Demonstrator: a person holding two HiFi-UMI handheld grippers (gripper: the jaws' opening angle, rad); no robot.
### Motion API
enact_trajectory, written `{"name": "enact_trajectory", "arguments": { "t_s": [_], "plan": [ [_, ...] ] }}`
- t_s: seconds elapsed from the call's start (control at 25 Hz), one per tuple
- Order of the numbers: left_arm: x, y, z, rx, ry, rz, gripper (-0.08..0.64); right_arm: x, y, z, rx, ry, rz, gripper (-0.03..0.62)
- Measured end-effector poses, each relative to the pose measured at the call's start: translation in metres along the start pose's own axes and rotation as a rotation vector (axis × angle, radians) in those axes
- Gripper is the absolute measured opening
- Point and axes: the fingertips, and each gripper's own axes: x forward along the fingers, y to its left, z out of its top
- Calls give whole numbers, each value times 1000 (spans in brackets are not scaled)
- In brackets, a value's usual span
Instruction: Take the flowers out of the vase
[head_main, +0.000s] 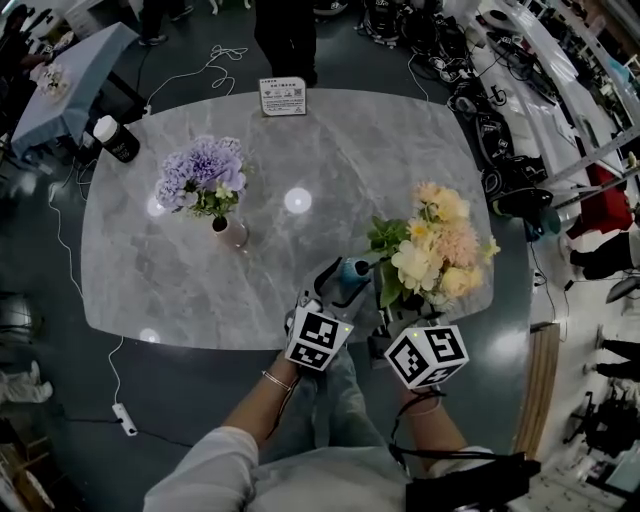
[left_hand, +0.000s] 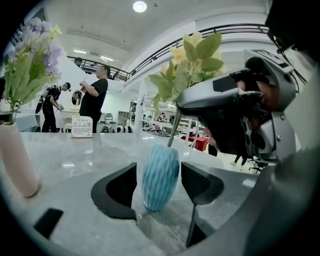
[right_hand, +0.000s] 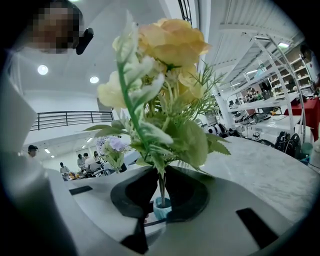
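A yellow and peach bouquet (head_main: 437, 250) stands with its stems in a small ribbed blue vase (head_main: 354, 271) near the table's front edge. My left gripper (head_main: 343, 279) is shut on the blue vase (left_hand: 160, 176), a dark pad against each side. My right gripper (head_main: 400, 318) is shut on the green stems (right_hand: 161, 184) just above the vase mouth (right_hand: 161, 206). The blossoms (right_hand: 167, 45) rise over the right jaws. In the left gripper view the right gripper body (left_hand: 240, 110) sits above the vase under the leaves (left_hand: 192, 62).
A purple bouquet (head_main: 203, 174) in a pale pink vase (head_main: 232, 232) stands to the left on the grey marble table (head_main: 330, 160). A sign card (head_main: 282, 96) and a black cup (head_main: 118, 140) are at the far edge. People stand beyond the table.
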Motion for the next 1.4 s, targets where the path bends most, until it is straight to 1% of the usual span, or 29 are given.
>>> {"name": "enact_trajectory", "arguments": {
  "t_s": [0.64, 0.76, 0.92, 1.08, 1.12, 1.24, 1.4],
  "plan": [
    [-22, -8, 27, 7, -22, 2, 274, -13, 8, 38, -41, -33, -16, 44],
    [-27, -11, 37, 5, -33, 7, 274, -19, 9, 50, -49, -49, -20, 44],
    [-37, -11, 54, -12, -57, 34, 273, -27, 10, 68, -61, -70, -25, 44],
    [-49, -14, 69, -19, -74, 42, 267, -39, 11, 79, -73, -78, -36, 44],
    [-51, -14, 74, -15, -78, 47, 254, -42, 10, 81, -76, -77, -40, 44],
    [-58, -15, 88, -12, -99, 63, 164, -50, 7, 87, -85, -74, -51, 44],
    [-69, -15, 107, -13, -129, 81, 100, -58, 5, 86, -93, -55, -63, 44]
  ]
}}
